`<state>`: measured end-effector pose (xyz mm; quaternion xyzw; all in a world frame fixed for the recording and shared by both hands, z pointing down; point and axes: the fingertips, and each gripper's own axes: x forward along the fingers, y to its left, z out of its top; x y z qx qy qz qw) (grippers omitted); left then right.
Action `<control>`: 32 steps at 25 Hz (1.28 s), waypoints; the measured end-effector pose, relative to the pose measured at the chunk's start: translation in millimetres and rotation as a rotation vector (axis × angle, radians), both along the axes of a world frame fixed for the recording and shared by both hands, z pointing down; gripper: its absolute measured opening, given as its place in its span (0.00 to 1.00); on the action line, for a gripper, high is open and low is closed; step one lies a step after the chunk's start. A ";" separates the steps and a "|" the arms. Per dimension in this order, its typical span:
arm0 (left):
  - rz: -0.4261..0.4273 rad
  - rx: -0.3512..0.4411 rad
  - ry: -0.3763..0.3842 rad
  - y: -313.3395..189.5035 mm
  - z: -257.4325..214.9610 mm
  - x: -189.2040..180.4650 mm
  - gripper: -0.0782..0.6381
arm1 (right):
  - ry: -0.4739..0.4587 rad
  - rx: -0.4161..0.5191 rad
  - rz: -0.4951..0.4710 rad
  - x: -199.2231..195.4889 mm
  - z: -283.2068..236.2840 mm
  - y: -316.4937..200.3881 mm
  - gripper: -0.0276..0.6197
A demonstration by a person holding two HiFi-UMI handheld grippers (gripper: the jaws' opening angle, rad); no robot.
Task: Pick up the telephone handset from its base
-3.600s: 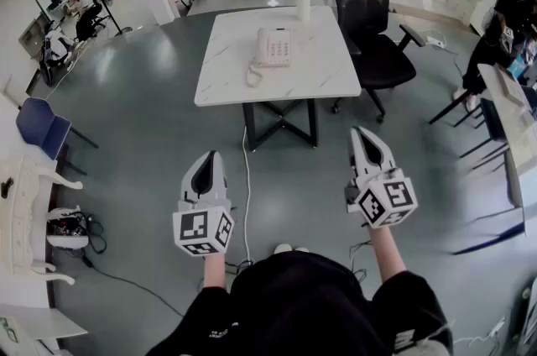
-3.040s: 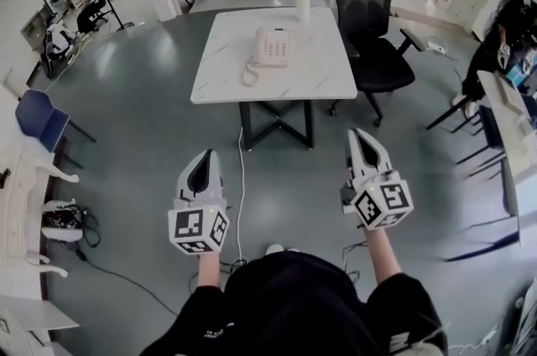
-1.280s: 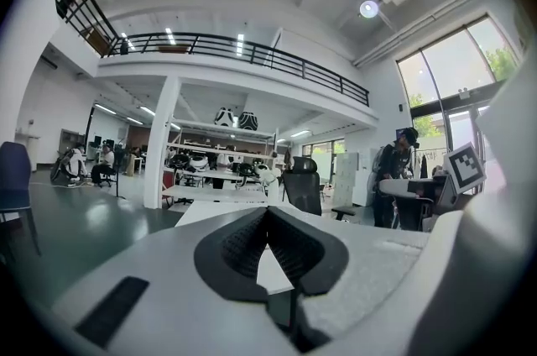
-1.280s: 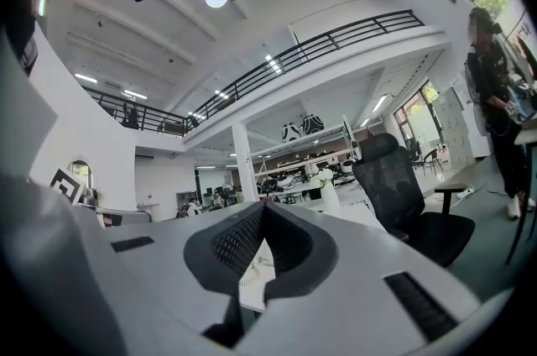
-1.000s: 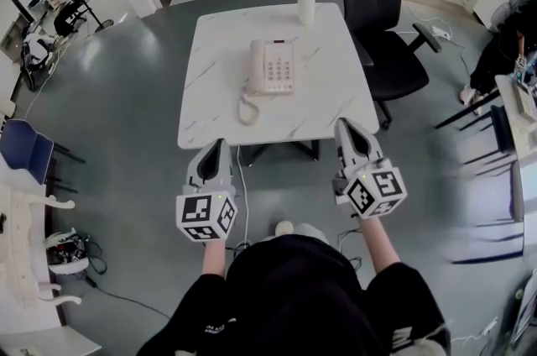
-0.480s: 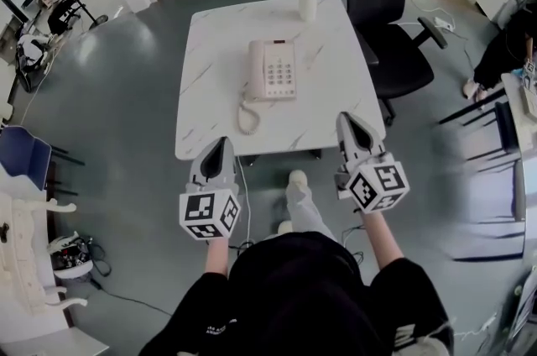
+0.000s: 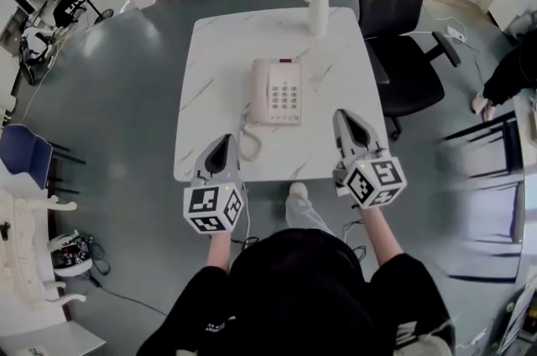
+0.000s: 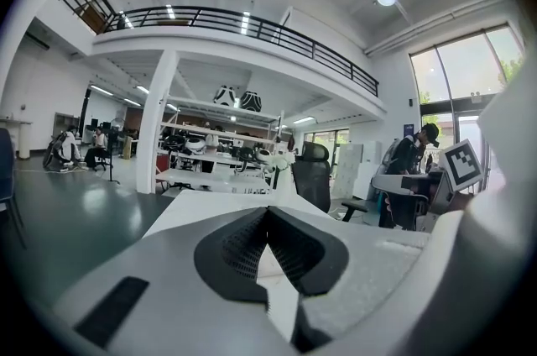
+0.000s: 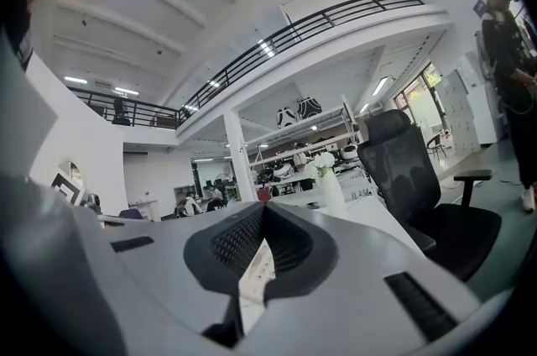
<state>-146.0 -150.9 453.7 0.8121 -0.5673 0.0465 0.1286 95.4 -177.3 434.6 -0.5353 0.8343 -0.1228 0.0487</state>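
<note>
A beige telephone lies in the middle of the white marble table, its handset resting on the base's left side. A coiled cord hangs from it toward the near edge. My left gripper hovers over the near edge, just left of the cord, with its jaws shut and empty. My right gripper is over the table's near right part, right of the phone, also shut and empty. Part of the telephone's keypad shows behind its jaws.
A white vase with flowers stands at the table's far edge. A black office chair is at the table's right side. A cable runs on the grey floor under the near edge. More tables and people fill the background.
The person has walked up to the table. Both grippers moved forward, from over the floor to over the table's near edge, and stayed shut. The phone has not moved.
</note>
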 end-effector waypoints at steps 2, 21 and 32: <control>-0.009 -0.011 -0.002 -14.0 4.1 2.4 0.11 | 0.002 -0.005 -0.006 2.2 1.4 -15.6 0.03; -0.022 -0.190 -0.023 -118.4 60.9 34.8 0.11 | 0.054 -0.098 -0.110 -9.6 52.1 -113.7 0.03; -0.025 -0.300 -0.026 -164.8 91.3 41.0 0.18 | 0.057 -0.170 -0.081 -13.0 79.9 -146.7 0.03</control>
